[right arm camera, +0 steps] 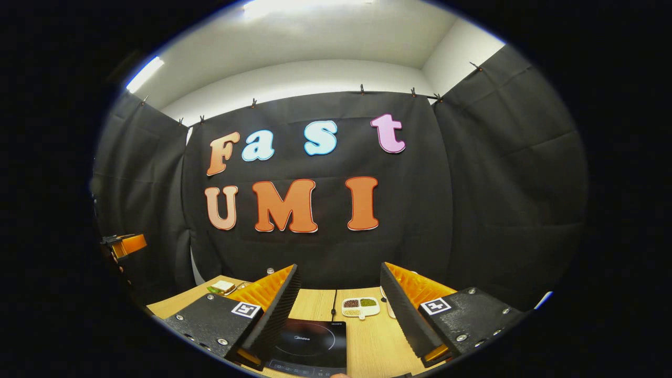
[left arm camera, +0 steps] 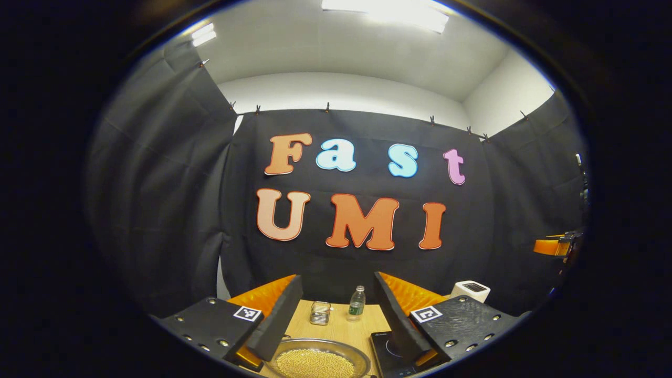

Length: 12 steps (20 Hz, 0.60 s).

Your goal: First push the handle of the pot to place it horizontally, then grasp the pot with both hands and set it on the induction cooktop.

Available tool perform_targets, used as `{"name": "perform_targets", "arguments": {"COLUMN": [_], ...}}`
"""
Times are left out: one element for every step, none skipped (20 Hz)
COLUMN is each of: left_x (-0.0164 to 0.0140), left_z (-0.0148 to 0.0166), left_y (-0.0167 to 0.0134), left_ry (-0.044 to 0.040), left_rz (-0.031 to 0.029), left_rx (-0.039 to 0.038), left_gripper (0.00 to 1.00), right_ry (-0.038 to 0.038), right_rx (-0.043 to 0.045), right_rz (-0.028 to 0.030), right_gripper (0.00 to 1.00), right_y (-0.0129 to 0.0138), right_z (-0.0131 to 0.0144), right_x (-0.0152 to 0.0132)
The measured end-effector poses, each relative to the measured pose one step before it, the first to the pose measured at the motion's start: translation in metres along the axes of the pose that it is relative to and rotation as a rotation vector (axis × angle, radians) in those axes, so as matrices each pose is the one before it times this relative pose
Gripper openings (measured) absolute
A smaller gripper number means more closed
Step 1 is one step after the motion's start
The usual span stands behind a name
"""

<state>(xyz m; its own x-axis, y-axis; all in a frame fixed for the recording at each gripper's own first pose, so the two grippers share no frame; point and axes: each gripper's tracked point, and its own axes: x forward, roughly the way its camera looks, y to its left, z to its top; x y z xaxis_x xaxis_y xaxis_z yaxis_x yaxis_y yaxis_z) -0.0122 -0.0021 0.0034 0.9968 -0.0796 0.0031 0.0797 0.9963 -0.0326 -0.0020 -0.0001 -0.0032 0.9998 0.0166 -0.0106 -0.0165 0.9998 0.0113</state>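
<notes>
Left gripper view: left gripper point(left arm camera: 336, 325) gapes wide over the bean-filled pot point(left arm camera: 318, 359), just beside the induction cooktop point(left arm camera: 391, 353). Right gripper point(right arm camera: 340, 315) also wide. Sloppy lifting probably spills beans.

- I see a light wooden table point(right arm camera: 367, 341).
- On it: metal pot point(left arm camera: 318, 360) full of yellow grains, black induction cooktop point(right arm camera: 310, 341) just beside it.
- Farther back: small metal jar point(left arm camera: 319, 312), plastic bottle point(left arm camera: 357, 303), white toaster point(left arm camera: 471, 290).
- Right gripper view: divided snack dish point(right arm camera: 360, 307), sandwich point(right arm camera: 222, 286).
</notes>
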Motion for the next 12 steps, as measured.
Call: {"name": "perform_targets", "arguments": {"left_x": [-0.00025, 0.00213, 0.00196, 0.00048, 0.00123, -0.00113, -0.00032, -0.0019, -0.00057, -0.00196, -0.00057, -0.00012], "left_z": [-0.00013, -0.00355, -0.00231, 0.00095, 0.00128, 0.00014, 0.00088, -0.00233, -0.00195, -0.00367, -0.00294, -0.00604], "left_y": [-0.00321, -0.00521, -0.00429, -0.00309, 0.0043, -0.00352, -0.00151, 0.00021, 0.00045, -0.00187, -0.0033, -0.00113], "left_ry": [0.00402, 0.00734, 0.00437, -0.00559, -0.00414, -0.00626, -0.00333, -0.00003, 0.00439, 0.00677, 0.00637, 0.01381], "left_rz": [-0.0255, -0.0156, -0.01448, -0.01903, 0.00418, -0.00484, -0.01303, 0.00041, 0.00009, -0.00735, -0.01538, -0.00592], "left_rx": [-0.00822, -0.01134, -0.00692, 0.00099, 0.0037, 0.00913, 0.01096, 0.00824, 0.01185, 0.00553, 0.00046, -0.00336], "left_gripper": [0.91, 0.87, 0.8, 0.71, 0.65, 0.55, 0.53, 0.41, 0.36, 0.3, 0.3, 0.17], "right_ry": [0.0016, 0.00115, 0.0012, 0.00029, 0.00103, 0.00461, 0.00486, 0.00363, 0.00149, -0.00044, -0.00111, -0.00084], "right_rx": [0.0038, 0.0015, -0.00026, -0.00179, 0.00022, 0.00396, 0.00582, 0.00461, 0.00345, 0.0013, -0.00112, -0.00334], "right_rz": [0.0023, 0.0017, -0.0014, -0.00172, -0.00102, -0.00133, 0.0013, 0.00296, -0.002, -0.00509, -0.00522, -0.00475], "right_gripper": [0.95, 0.95, 0.95, 0.95, 0.95, 0.95, 0.95, 0.95, 0.95, 0.95, 0.95, 0.95], "right_y": [0.00063, -0.0001, -0.00108, -0.00072, -0.00019, -0.00082, -0.00013, 0.00051, -0.00083, -0.00177, -0.00244, -0.00108], "right_z": [-0.00064, -0.00026, -0.00112, -0.00088, -0.00033, -0.00179, -0.00208, -0.00073, -0.00085, 0.0002, -0.00057, 0.00002], "right_x": [0.00059, -0.0006, 0.0002, 0.00062, 0.00014, 0.00021, 0.00022, 0.00007, 0.00054, 0.00138, 0.00083, 0.00034]}}
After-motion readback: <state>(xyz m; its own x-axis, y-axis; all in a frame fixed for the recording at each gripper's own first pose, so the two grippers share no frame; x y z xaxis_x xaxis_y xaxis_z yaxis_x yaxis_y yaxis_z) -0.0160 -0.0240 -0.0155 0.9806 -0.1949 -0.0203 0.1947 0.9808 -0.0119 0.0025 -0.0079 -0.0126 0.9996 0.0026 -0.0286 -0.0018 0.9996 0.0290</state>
